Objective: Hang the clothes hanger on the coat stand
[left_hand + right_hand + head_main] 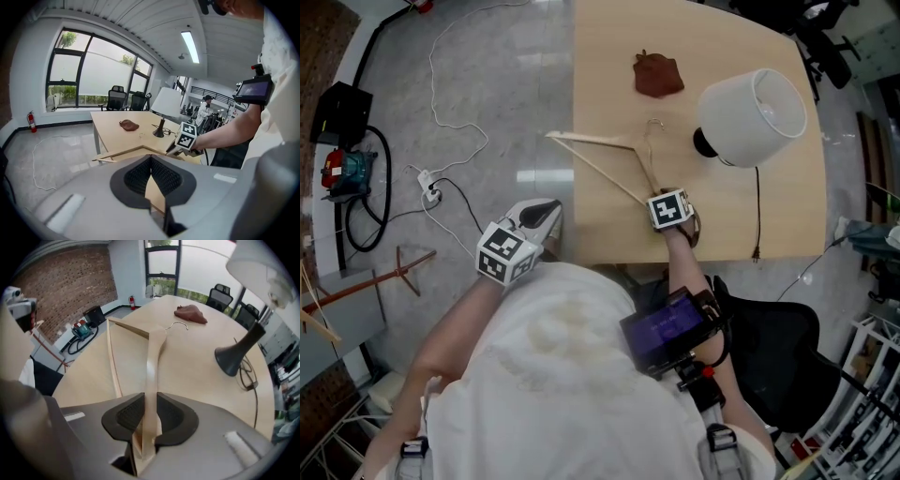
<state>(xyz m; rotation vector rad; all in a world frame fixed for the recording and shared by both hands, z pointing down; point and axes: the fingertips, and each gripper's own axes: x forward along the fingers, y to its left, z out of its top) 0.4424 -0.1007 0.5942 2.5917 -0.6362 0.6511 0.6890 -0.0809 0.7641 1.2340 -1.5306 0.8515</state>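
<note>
A wooden clothes hanger with a metal hook lies flat on the light wooden table. My right gripper is at the near end of the hanger's right arm. In the right gripper view that arm runs between the pads, and the right gripper is shut on it. My left gripper hangs off the table's left front corner, over the floor. Its tips meet with nothing between them. From there I see the hanger and the right gripper.
A white-shaded lamp stands at the table's right, its cord running to the front edge. A brown cloth lies at the far middle. On the floor to the left are a red-brown wooden stand, cables and a power strip.
</note>
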